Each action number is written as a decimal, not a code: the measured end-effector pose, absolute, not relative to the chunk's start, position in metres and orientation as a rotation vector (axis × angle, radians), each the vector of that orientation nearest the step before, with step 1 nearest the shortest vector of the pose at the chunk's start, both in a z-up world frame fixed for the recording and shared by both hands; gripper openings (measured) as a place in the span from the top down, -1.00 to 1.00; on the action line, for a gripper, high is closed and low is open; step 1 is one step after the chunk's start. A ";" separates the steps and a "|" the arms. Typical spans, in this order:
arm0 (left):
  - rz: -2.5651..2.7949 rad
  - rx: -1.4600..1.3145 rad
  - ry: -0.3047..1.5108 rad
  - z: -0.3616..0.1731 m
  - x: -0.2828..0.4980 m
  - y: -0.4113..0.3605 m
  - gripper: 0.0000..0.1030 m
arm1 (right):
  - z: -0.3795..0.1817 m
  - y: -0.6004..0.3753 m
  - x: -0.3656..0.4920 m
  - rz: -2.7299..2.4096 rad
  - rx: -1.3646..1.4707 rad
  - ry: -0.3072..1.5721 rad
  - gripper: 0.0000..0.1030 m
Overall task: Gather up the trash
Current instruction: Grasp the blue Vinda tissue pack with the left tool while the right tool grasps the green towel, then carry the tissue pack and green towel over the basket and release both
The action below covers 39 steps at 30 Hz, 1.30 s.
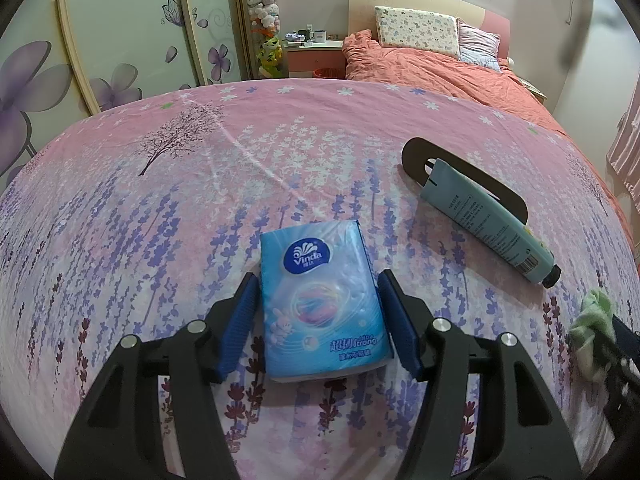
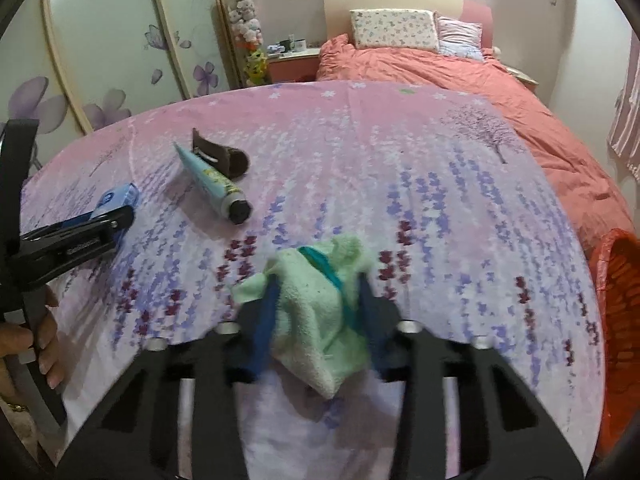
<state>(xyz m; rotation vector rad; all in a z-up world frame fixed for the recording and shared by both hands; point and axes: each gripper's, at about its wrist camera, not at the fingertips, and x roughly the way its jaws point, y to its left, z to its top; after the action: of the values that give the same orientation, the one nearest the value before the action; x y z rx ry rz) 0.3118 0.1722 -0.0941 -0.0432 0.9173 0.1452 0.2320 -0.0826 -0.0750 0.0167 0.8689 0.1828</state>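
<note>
Two grippers work over a pink floral bedsheet [image 1: 320,140]. Low in the left wrist view, the left gripper [image 1: 318,308] has its blue pads against both sides of a blue tissue pack [image 1: 322,304] and grips it. Toward the right of that frame a pale blue tube [image 1: 484,224] lies partly on a dark brown oval piece [image 1: 416,152]. At the bottom centre of the right wrist view, the right gripper [image 2: 316,304] is clamped on a crumpled green cloth [image 2: 320,320]. An orange mesh basket [image 2: 620,280] sits at that frame's right edge.
</note>
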 end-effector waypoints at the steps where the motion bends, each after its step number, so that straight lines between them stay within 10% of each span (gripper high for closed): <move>1: 0.145 -0.043 0.917 -0.094 0.312 0.172 -0.19 | -0.075 -0.086 0.232 0.181 0.017 0.867 0.57; 9: 0.145 -0.043 0.918 -0.094 0.312 0.172 -0.19 | -0.073 -0.093 0.234 0.143 0.020 0.852 0.66; 13: 0.145 -0.043 0.918 -0.094 0.312 0.172 -0.19 | -0.077 -0.099 0.233 0.191 0.075 0.877 0.00; 16: 0.145 -0.043 0.918 -0.094 0.312 0.172 -0.19 | -0.078 -0.097 0.233 0.198 0.069 0.879 -0.03; 22: 0.144 -0.046 0.917 -0.093 0.311 0.172 -0.21 | -0.077 -0.087 0.233 0.182 0.014 0.880 0.28; 39: 0.116 -0.048 0.921 -0.093 0.307 0.173 -0.20 | -0.078 -0.091 0.234 0.197 0.051 0.880 0.27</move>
<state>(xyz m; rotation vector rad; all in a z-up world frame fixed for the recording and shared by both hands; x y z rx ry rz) 0.3072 0.1731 -0.0932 -0.0484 0.9213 0.1165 0.2335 -0.0913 -0.0775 0.0509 0.8797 0.1966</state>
